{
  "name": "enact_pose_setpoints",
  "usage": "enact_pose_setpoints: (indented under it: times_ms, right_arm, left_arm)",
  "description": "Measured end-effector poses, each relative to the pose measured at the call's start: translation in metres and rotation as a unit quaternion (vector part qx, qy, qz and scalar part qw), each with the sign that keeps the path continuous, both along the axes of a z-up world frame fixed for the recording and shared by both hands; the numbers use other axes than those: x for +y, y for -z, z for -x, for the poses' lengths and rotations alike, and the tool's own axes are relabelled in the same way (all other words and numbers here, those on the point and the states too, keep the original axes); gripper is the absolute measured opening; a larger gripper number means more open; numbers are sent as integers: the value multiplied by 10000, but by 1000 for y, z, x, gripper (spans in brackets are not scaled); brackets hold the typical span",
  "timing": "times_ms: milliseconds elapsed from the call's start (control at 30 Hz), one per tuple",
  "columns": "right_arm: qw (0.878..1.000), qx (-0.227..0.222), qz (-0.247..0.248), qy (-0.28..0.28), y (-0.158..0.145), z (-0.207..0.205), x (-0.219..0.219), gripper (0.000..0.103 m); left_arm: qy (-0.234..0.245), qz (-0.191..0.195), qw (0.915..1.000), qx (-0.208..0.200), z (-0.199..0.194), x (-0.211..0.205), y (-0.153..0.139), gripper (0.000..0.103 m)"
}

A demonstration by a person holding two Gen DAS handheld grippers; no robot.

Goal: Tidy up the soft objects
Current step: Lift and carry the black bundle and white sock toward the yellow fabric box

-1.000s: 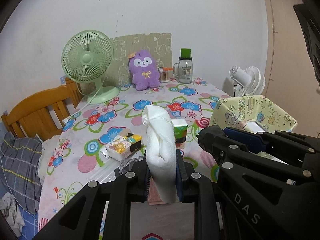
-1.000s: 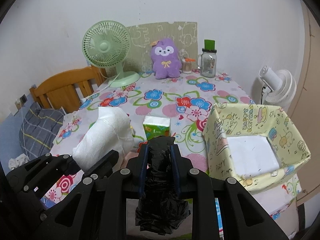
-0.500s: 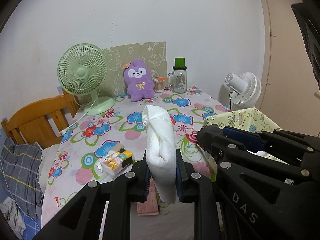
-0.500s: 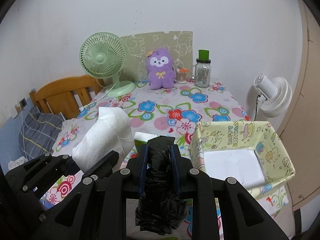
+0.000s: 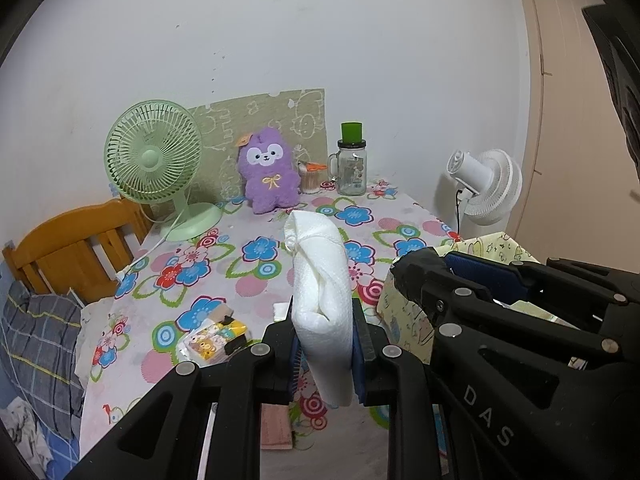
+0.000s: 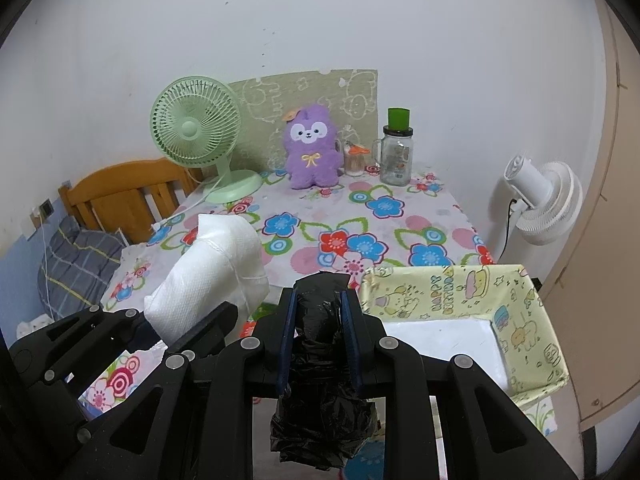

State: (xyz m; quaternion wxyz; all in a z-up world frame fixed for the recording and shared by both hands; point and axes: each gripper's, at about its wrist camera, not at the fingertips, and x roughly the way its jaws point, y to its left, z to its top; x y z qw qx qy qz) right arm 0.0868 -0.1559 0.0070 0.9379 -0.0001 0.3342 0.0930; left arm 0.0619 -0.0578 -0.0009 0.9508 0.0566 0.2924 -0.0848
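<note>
My left gripper (image 5: 326, 324) is shut on a folded white cloth (image 5: 320, 280) that stands up between its pads, held above the near end of the flowered table (image 5: 260, 248). My right gripper (image 6: 320, 316) is shut on a crumpled black plastic bag (image 6: 322, 400) that hangs below its pads. From the right wrist view the left gripper (image 6: 188, 322) with the white cloth (image 6: 212, 272) is at the lower left. A yellow patterned box (image 6: 460, 292) with a white bottom sits at the table's near right. A purple plush toy (image 6: 310, 146) leans at the far end.
A green desk fan (image 6: 198, 136), a glass jar with a green lid (image 6: 396, 156) and a small cup of sticks (image 6: 355, 158) stand along the far wall. A small yellow packet (image 5: 212, 342) lies near left. A wooden chair (image 6: 120, 196) and a white floor fan (image 6: 540, 200) flank the table.
Both grippers have risen and drawn back from the table, each still holding its item; the green tissue pack seen earlier has dropped out of view behind the grippers.
</note>
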Motion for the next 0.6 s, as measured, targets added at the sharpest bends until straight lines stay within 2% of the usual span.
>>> enact_pose_setpoints:
  times_ms: [600]
  right_arm:
    - [9997, -24, 26, 223, -6, -11, -50, 26]
  left_arm:
    - [178, -18, 9998, 4, -14, -47, -6, 19]
